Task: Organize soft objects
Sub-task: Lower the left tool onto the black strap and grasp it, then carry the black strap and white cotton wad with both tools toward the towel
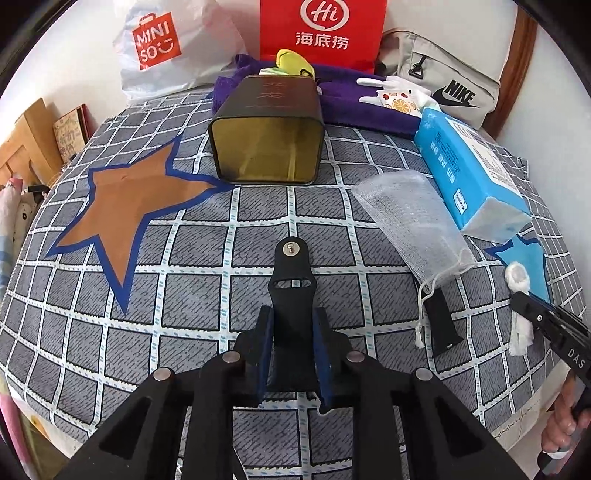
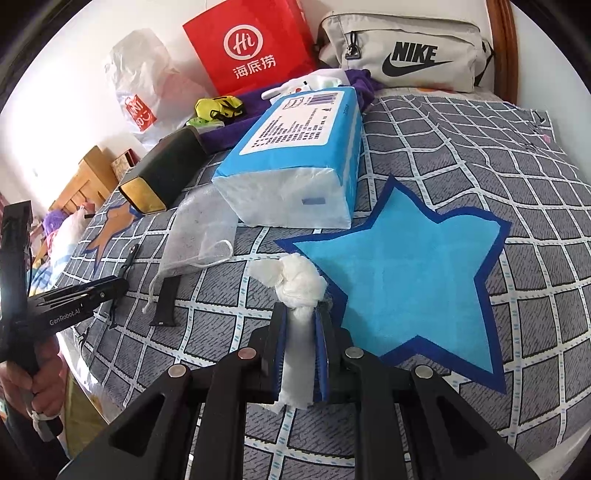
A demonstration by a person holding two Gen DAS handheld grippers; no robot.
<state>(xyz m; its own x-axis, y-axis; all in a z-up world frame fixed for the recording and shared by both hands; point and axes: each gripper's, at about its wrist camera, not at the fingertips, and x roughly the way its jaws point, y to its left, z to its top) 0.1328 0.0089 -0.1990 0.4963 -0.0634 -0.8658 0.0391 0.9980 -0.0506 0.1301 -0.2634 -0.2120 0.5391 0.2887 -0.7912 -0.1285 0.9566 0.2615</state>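
My left gripper (image 1: 293, 314) is shut on a black watch strap (image 1: 291, 280), whose tip with a metal pin points toward an open dark tin (image 1: 266, 147) lying on its side. My right gripper (image 2: 300, 314) is shut on a knotted white cloth (image 2: 297, 284) at the edge of a blue star patch (image 2: 402, 284); the cloth also shows in the left wrist view (image 1: 519, 280). A second black strap piece (image 1: 443, 326) lies by a mesh drawstring pouch (image 1: 413, 221). A blue tissue pack (image 2: 295, 162) lies behind.
A grey checked cloth (image 1: 184, 295) covers the table, with an orange star patch (image 1: 125, 206). At the back stand a Miniso bag (image 1: 162, 44), a red paper bag (image 1: 321, 29), a purple towel (image 1: 354, 107), a yellow item (image 1: 291, 62) and a Nike pouch (image 2: 402, 51).
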